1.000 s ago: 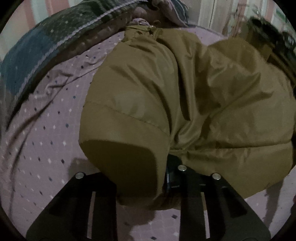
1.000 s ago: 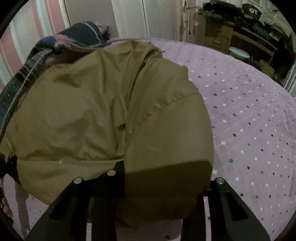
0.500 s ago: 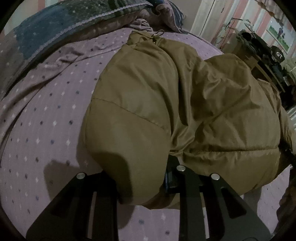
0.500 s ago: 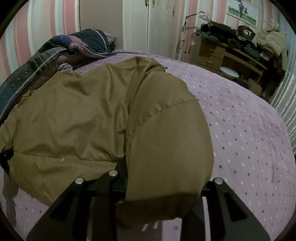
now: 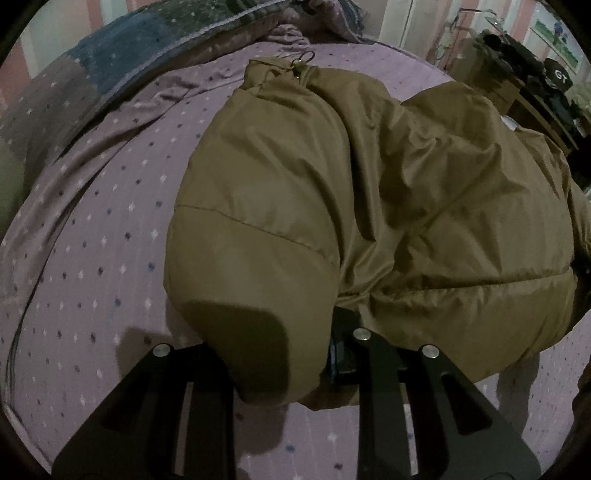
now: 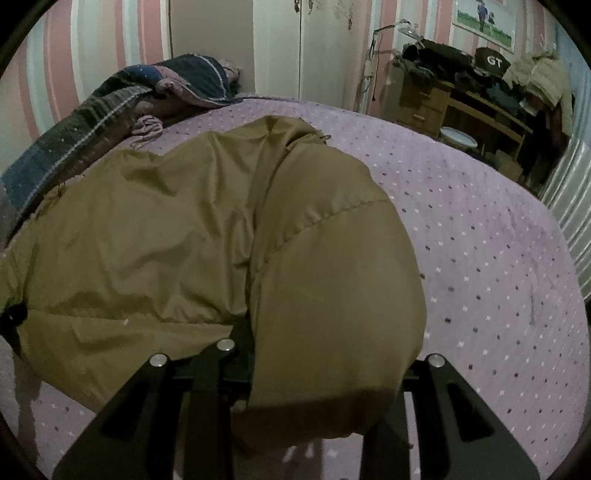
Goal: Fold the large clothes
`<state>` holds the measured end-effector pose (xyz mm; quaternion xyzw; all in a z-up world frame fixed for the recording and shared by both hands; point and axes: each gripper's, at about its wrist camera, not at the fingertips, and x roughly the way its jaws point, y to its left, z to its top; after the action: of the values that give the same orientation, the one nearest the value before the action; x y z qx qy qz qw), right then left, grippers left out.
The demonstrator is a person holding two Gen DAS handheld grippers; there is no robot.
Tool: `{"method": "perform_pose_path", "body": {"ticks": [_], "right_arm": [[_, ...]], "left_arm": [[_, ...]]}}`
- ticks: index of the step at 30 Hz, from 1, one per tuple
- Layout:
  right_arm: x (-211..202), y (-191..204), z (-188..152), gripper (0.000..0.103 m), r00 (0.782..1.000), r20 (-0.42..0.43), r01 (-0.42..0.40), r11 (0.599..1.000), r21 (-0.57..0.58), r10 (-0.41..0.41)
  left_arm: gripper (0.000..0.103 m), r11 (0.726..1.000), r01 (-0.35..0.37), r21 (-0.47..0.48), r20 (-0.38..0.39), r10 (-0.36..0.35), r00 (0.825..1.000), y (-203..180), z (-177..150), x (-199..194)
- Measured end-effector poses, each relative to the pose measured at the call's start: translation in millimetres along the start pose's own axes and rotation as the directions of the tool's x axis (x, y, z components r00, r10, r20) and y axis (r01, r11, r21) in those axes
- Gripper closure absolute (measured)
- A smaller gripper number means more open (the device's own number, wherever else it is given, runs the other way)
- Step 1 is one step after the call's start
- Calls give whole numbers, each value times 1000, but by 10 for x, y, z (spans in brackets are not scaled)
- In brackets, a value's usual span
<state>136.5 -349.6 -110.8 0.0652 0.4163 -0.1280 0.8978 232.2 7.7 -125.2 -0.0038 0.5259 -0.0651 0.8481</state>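
1. Compared with a second ago, more of the dotted purple bed sheet (image 6: 480, 229) shows beyond the jacket, so both grippers carry its near end across the bed; the fold is probably still under way.
2. The left gripper (image 5: 295, 362) and the right gripper (image 6: 325, 387) each have their fingers closed on a padded corner.
3. The olive puffer jacket (image 5: 406, 192) lies on the bed, bulky and wrinkled, its zipper pull (image 5: 301, 62) at the far end.

A dim bedroom. A bed (image 6: 480, 229) covered in a lilac sheet dotted with small diamonds fills most of the view. A dark blue patterned blanket (image 6: 199, 81) is bunched at its far end. The walls (image 6: 92, 55) have pink, white and pale blue vertical stripes. A white wardrobe (image 6: 325, 48) stands behind. A wooden desk (image 6: 461, 107), piled with clothes, sits at right beneath a framed picture (image 6: 484, 18).
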Motion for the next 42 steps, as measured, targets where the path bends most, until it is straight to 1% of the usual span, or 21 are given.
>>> {"method": "perform_pose_path", "body": {"ticks": [1, 5, 8, 10, 12, 13, 16, 17, 22, 23, 24, 26, 28, 30, 31, 32, 34, 35, 37, 40, 42], "right_arm": [[-14, -7, -23, 73, 1000, 0, -5, 1000, 1, 5], [-8, -61, -120, 73, 1000, -16, -20, 1000, -2, 20], [30, -97, -160, 72, 999, -26, -37, 999, 21, 38], [61, -95, -186, 72, 999, -32, -37, 999, 24, 38], [104, -108, -216, 70, 998, -44, -38, 999, 33, 39], [127, -124, -228, 69, 998, -50, -42, 998, 43, 44], [203, -192, -265, 62, 995, -70, -59, 995, 81, 65], [228, -215, -284, 59, 994, -78, -63, 994, 93, 70], [300, -307, -335, 51, 991, -94, -85, 985, 149, 99], [299, -334, -330, 48, 990, -95, -88, 983, 159, 104], [302, -345, -317, 46, 990, -95, -91, 982, 163, 107], [303, -411, -317, 33, 990, -103, -78, 983, 164, 95], [293, -507, -322, 29, 989, -109, -76, 980, 182, 97], [267, -683, -338, 23, 987, -102, -98, 968, 232, 124], [254, -745, -340, 20, 988, -97, -96, 963, 250, 123], [243, -797, -335, 19, 988, -91, -93, 960, 266, 121], [230, -881, -332, 19, 987, -85, -105, 950, 293, 136], [229, -884, -324, 19, 987, -82, -108, 950, 292, 138], [200, -841, -289, 19, 991, -68, -94, 959, 268, 116], [98, -808, -196, 19, 996, -19, -77, 966, 248, 85], [22, -813, -125, 19, 997, 19, -84, 967, 241, 81]], "left_arm": [[81, 1000, -4, -2, -4, 4, 1000, -47, 103, 53], [80, 1000, -17, -23, -22, 17, 1000, -118, 162, 115], [80, 999, -14, -40, -28, 13, 1000, -172, 337, 237], [79, 999, -18, -39, -32, 16, 999, -53, 277, 246], [77, 999, -21, -33, -35, 20, 999, -30, 279, 281], [76, 999, -24, -30, -36, 22, 999, -13, 226, 281], [72, 999, -35, -17, -37, 35, 999, -68, 256, 408], [71, 999, -38, -13, -36, 37, 999, -79, 212, 438], [65, 999, -27, -20, -33, 27, 999, -81, 323, 543], [64, 999, -21, -25, -33, 20, 999, -26, 253, 525], [62, 999, -11, -35, -32, 10, 999, -6, 276, 549], [58, 999, 6, -53, -34, -8, 999, 37, 311, 580], [52, 997, 20, -68, -39, -22, 999, 80, 356, 600], [48, 997, 36, -73, -47, -39, 998, 134, 403, 628], [46, 997, 38, -72, -52, -42, 998, 148, 417, 642], [42, 998, 27, -63, -54, -30, 998, 145, 422, 633], [41, 998, 33, -56, -62, -36, 997, 192, 487, 640], [41, 998, 35, -56, -66, -39, 997, 192, 520, 649], [39, 998, 27, -54, -77, -31, 997, 178, 552, 645], [36, 998, 13, -55, -94, -18, 995, 147, 601, 632], [29, 996, 15, -85, -103, -24, 994, 198, 607, 633]]}}
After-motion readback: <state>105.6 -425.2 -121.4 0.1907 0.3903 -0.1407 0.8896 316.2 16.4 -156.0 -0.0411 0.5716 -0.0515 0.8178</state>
